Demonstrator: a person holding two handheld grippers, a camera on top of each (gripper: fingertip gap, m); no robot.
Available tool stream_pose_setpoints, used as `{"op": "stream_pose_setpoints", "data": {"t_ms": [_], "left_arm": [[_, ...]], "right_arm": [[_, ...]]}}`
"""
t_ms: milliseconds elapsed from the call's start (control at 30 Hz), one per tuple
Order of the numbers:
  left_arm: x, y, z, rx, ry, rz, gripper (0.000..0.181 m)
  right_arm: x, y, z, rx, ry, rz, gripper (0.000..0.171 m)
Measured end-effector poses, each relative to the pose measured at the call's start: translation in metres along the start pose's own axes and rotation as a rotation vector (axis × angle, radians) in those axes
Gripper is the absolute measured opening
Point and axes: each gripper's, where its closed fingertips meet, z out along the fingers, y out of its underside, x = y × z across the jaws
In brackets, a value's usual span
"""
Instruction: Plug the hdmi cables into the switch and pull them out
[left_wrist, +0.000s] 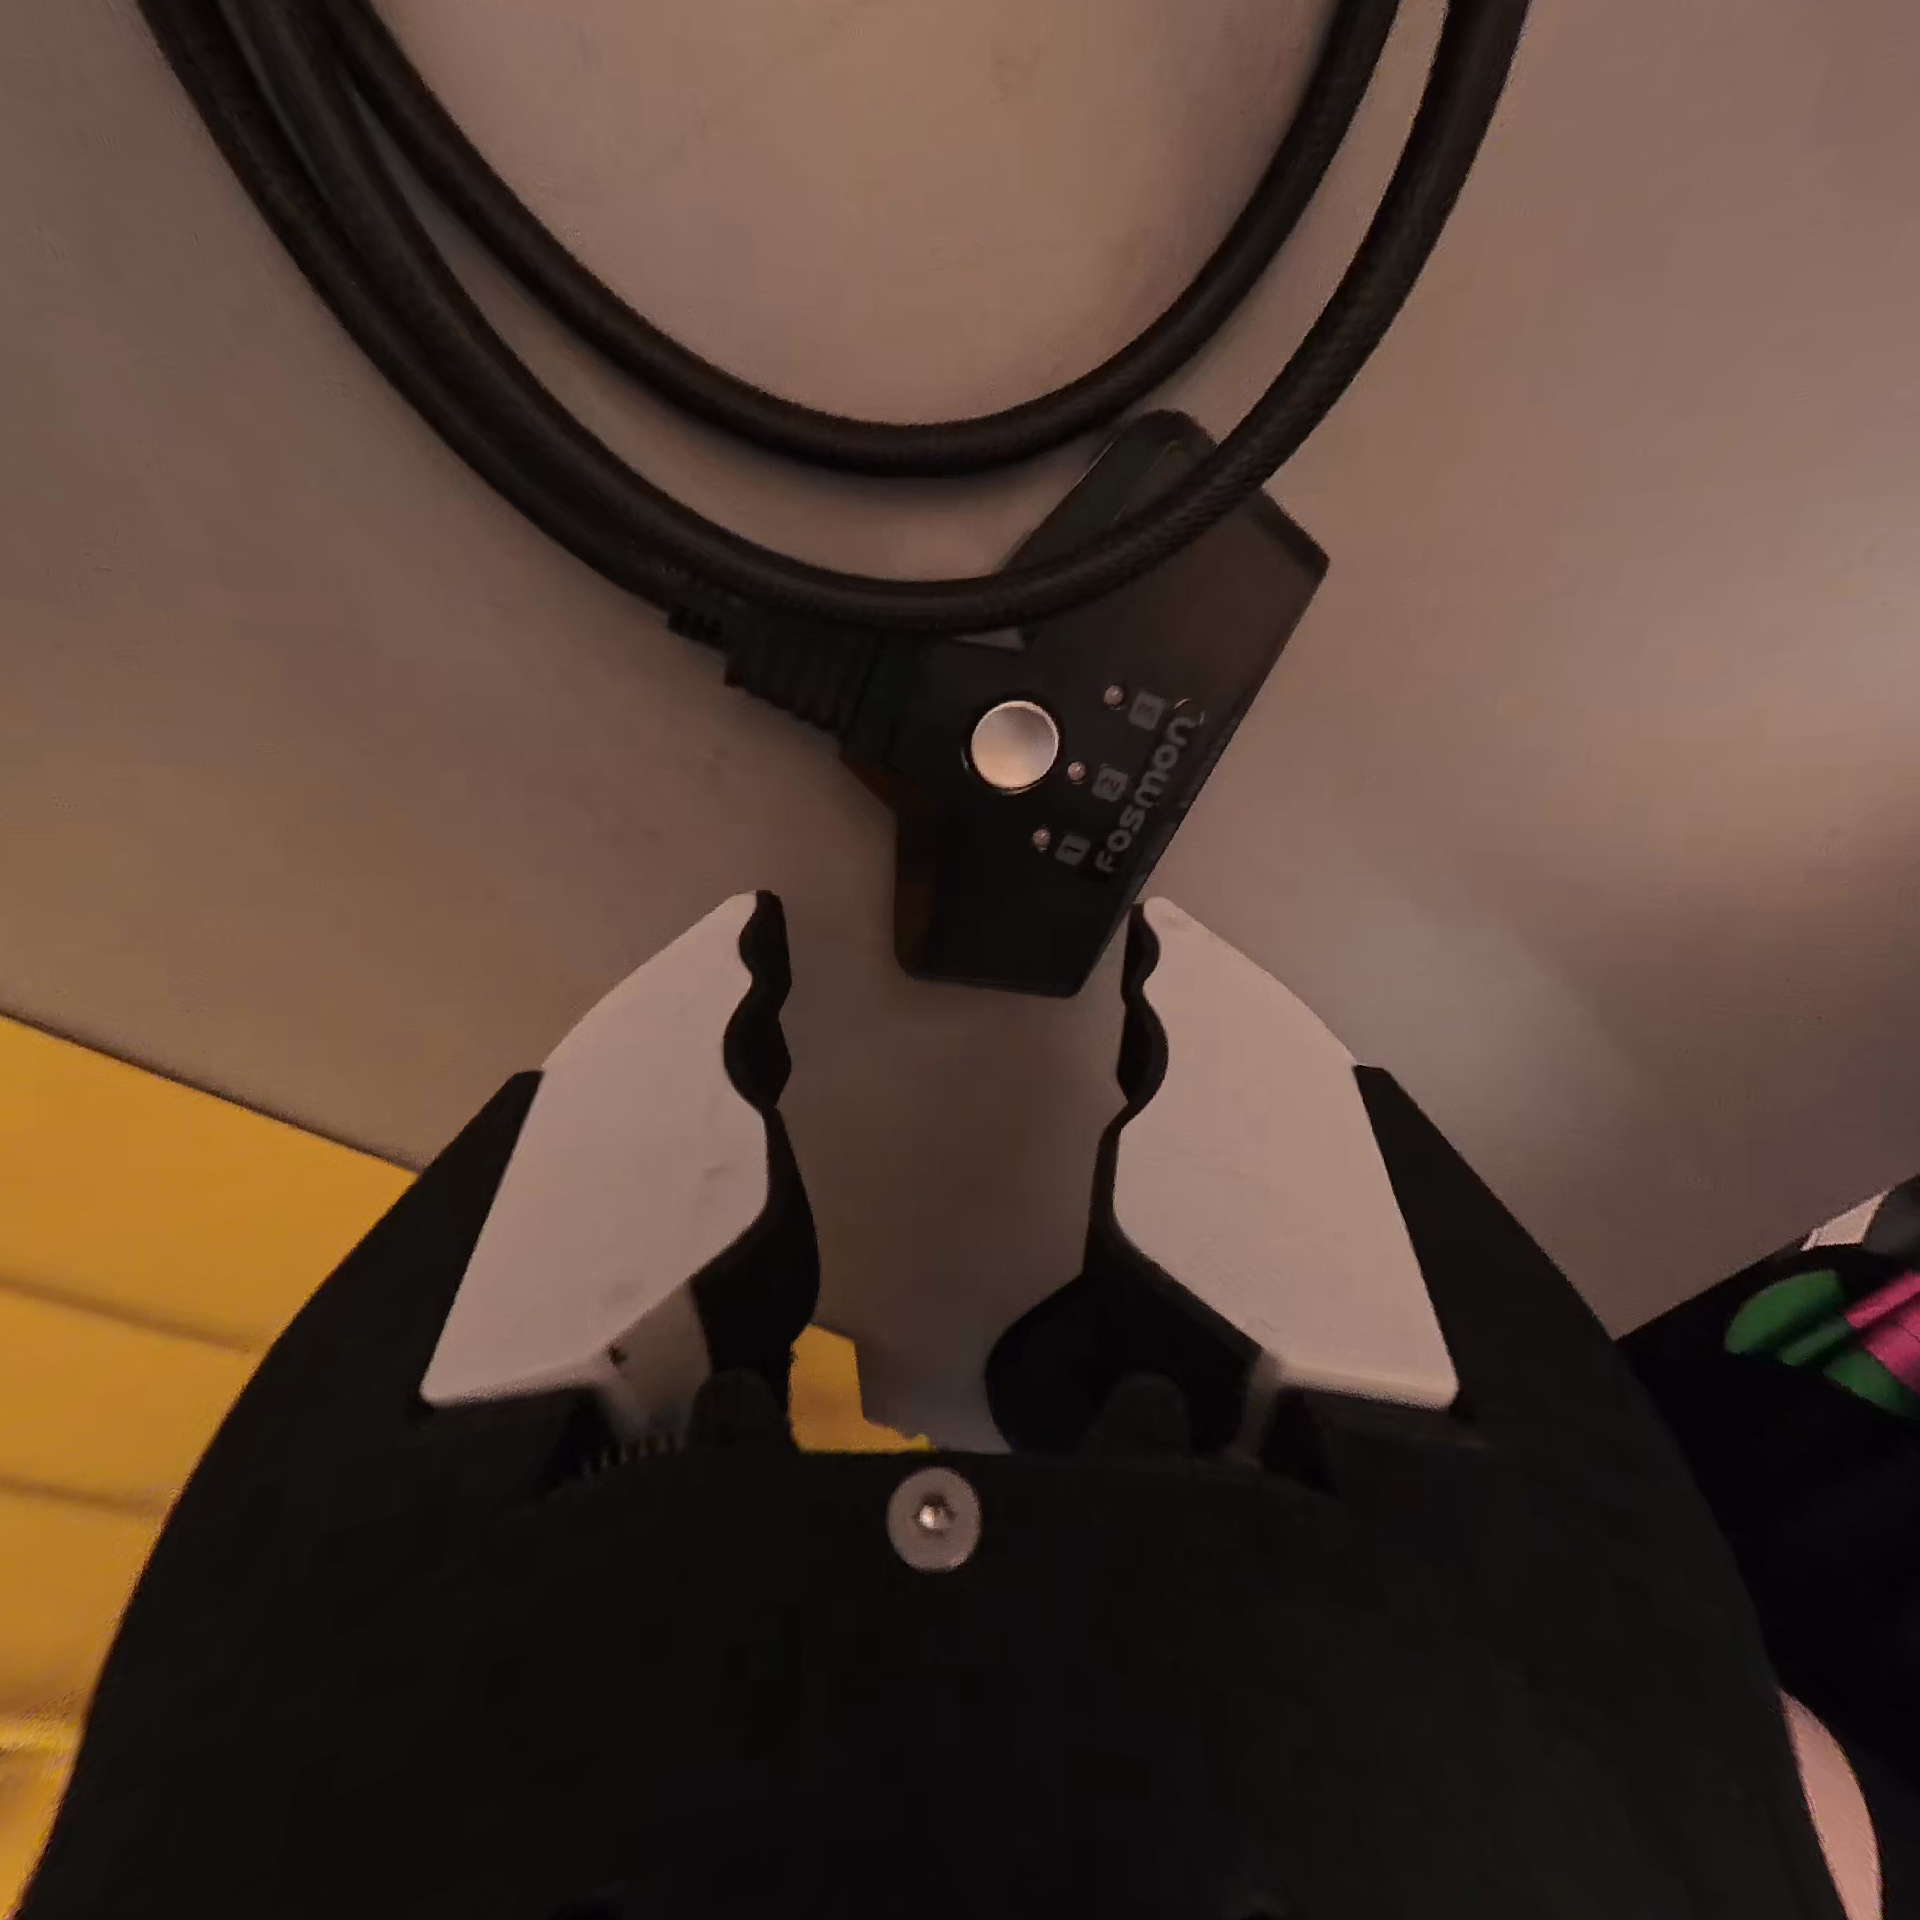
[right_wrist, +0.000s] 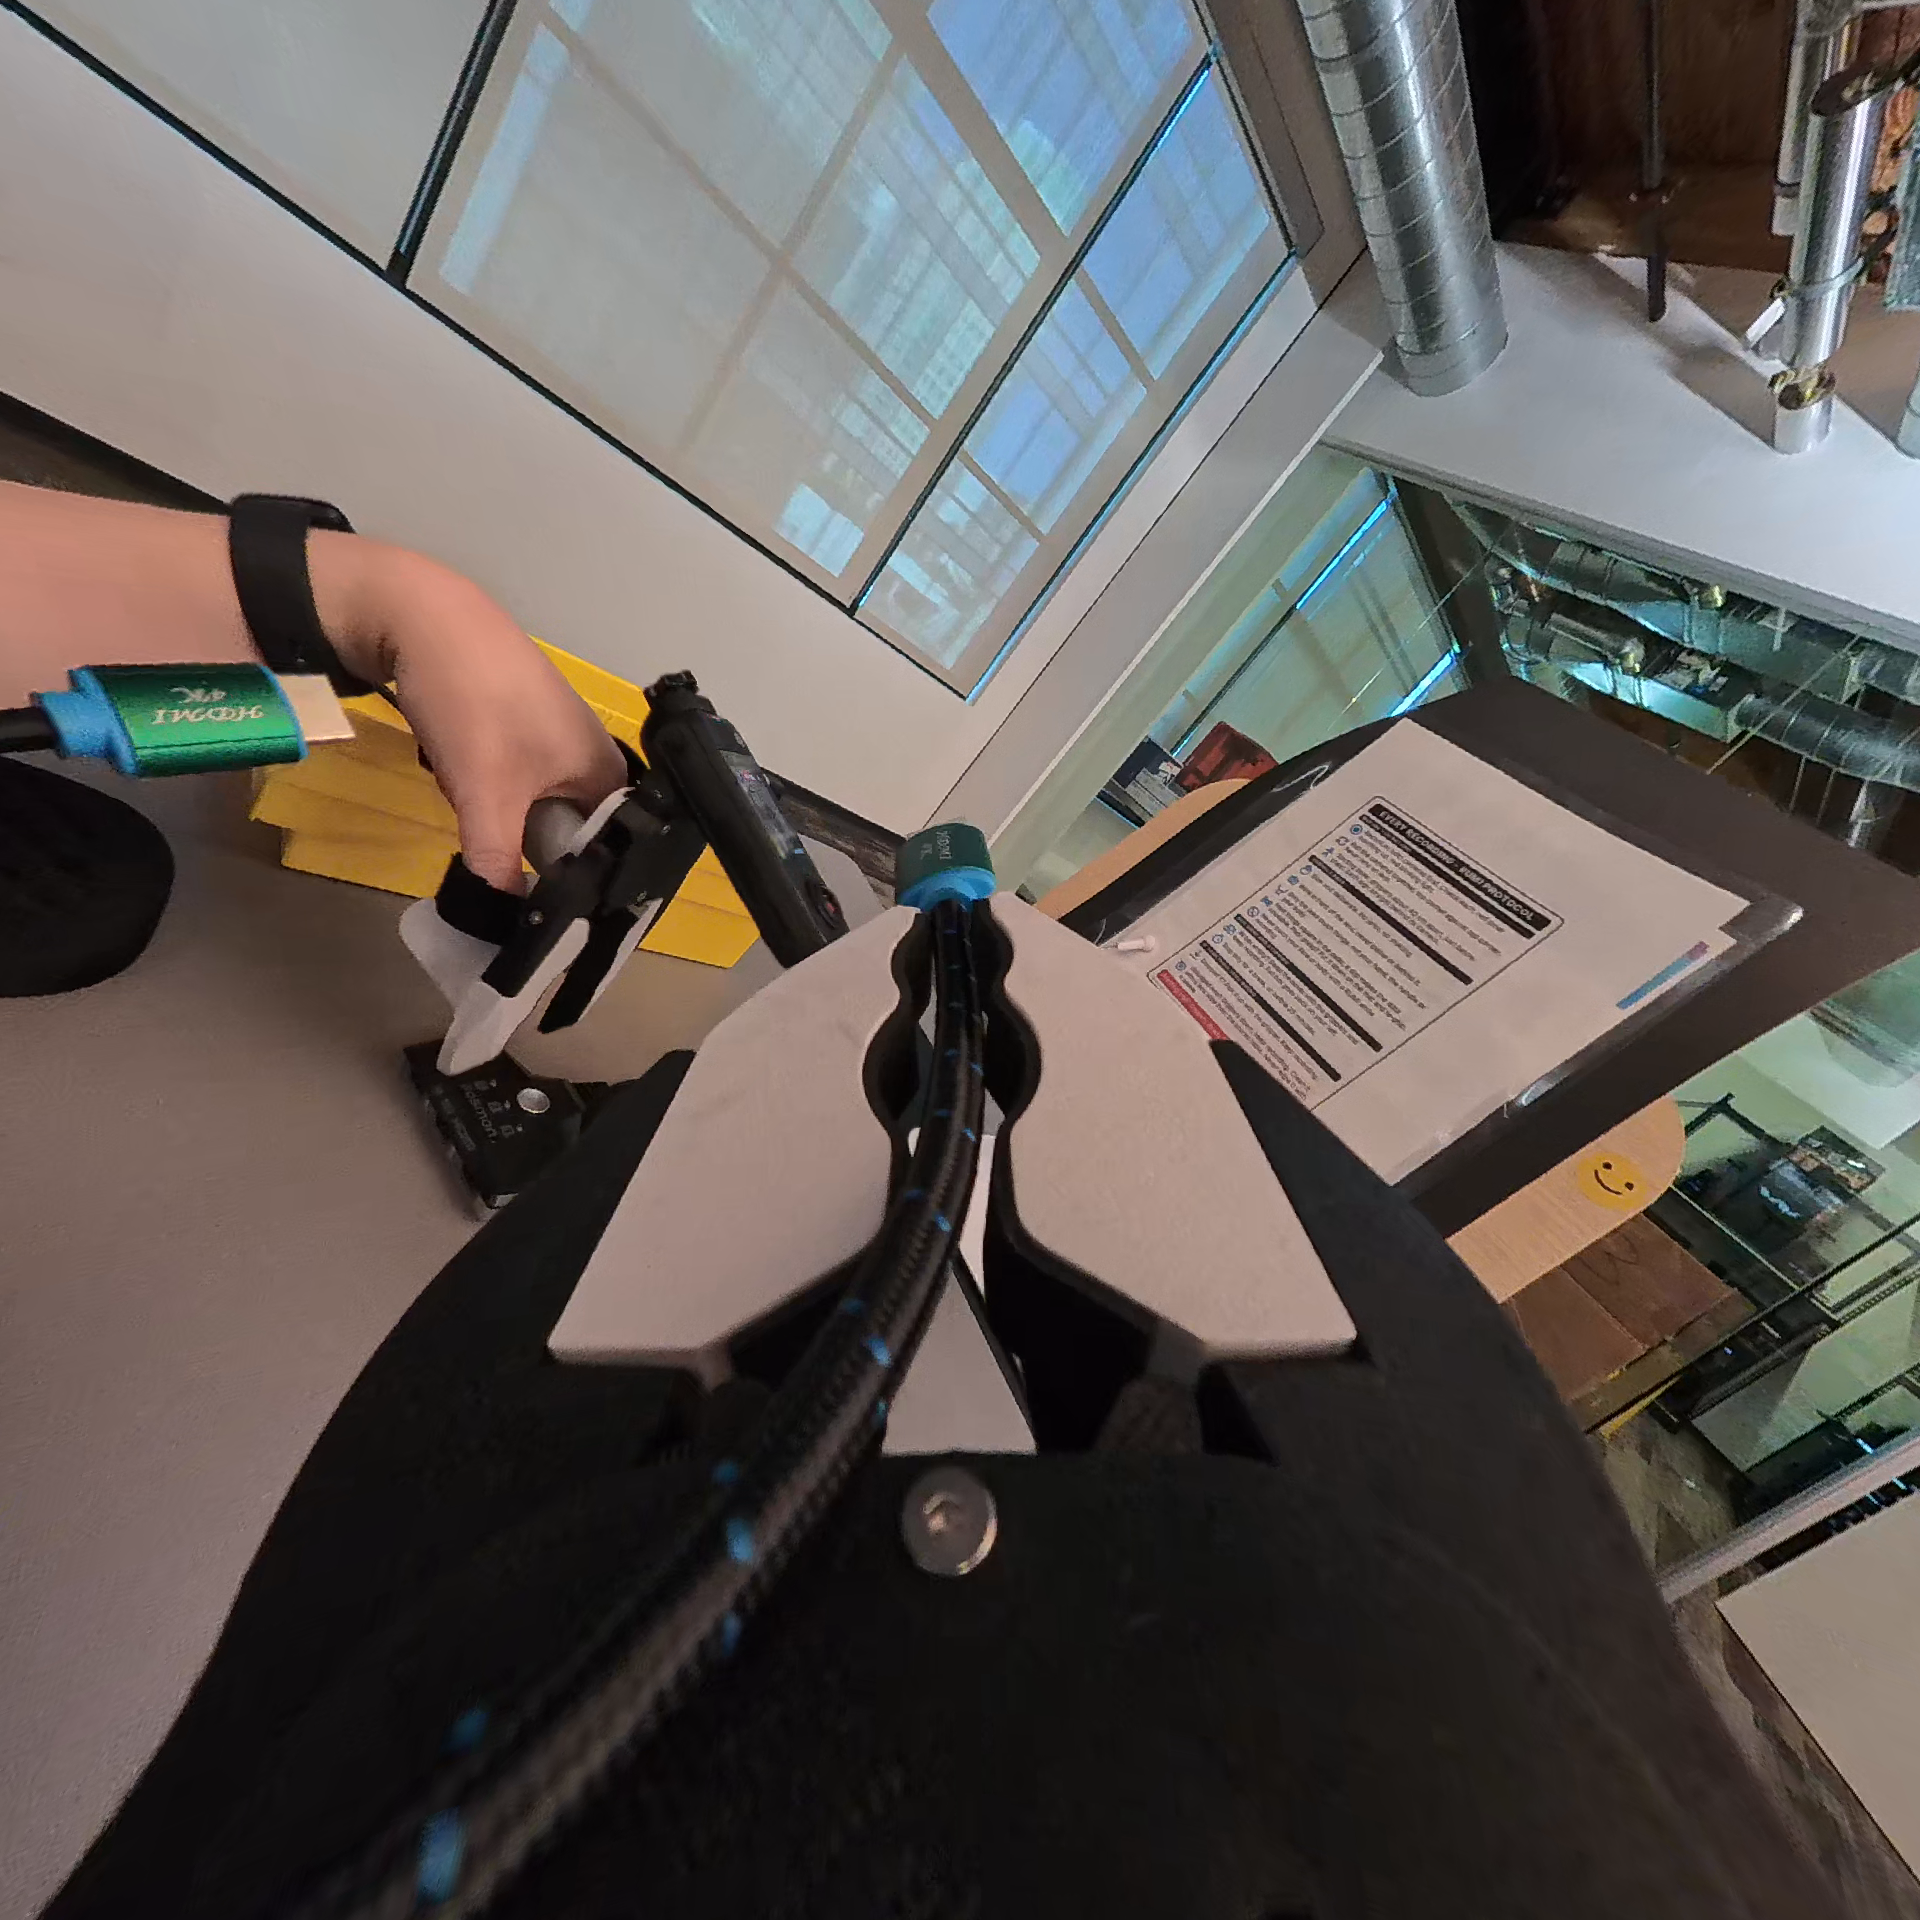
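Note:
The black HDMI switch, with a round silver button, lies on the grey table; its black braided cable loops behind it. My left gripper is open, its fingertips on either side of the switch's near corner. In the right wrist view the left gripper stands over the switch. My right gripper is shut on a black-and-blue braided HDMI cable just behind its green plug, held in the air. A second green HDMI plug juts in from the left.
Yellow blocks lie on the table behind the left gripper and show in the left wrist view. A person's hand holds the left gripper. A dark board with a printed sheet stands to the right. Green and pink plugs sit at the right edge. The left gripper's tips are roughly 30 cm from the right gripper's.

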Motion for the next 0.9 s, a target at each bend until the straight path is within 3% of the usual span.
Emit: {"op": "stream_pose_setpoints", "data": {"t_ms": [267,400,467,533,600,667,900], "left_arm": [[0.017,0.015,0.015,-0.115,0.1,-0.008,0.056],[0.032,0.02,0.017,-0.182,0.066,0.124,0.061],[0.046,0.021,0.018,-0.2,0.083,0.217,0.055],[0.073,0.02,0.017,-0.19,0.21,0.282,0.029],[0.104,0.012,0.008,-0.155,0.382,0.331,0.022],[0.116,-0.001,0.0,-0.081,0.427,0.375,0.018],[0.072,-0.035,-0.008,0.143,0.007,0.573,0.042]], "right_arm": [[0.001,0.002,0.0,-0.001,-0.001,0.001,0.008],[0.001,0.001,-0.001,0.004,0.0,-0.003,0.009],[0.001,0.0,-0.001,0.004,0.002,-0.006,0.009],[0.002,0.0,-0.002,0.006,0.004,-0.007,0.009],[0.004,-0.001,-0.003,0.014,0.011,-0.01,0.008],[0.007,-0.003,-0.006,0.022,0.019,-0.012,0.009],[0.014,-0.012,-0.014,0.062,0.028,-0.001,0.009]]}}
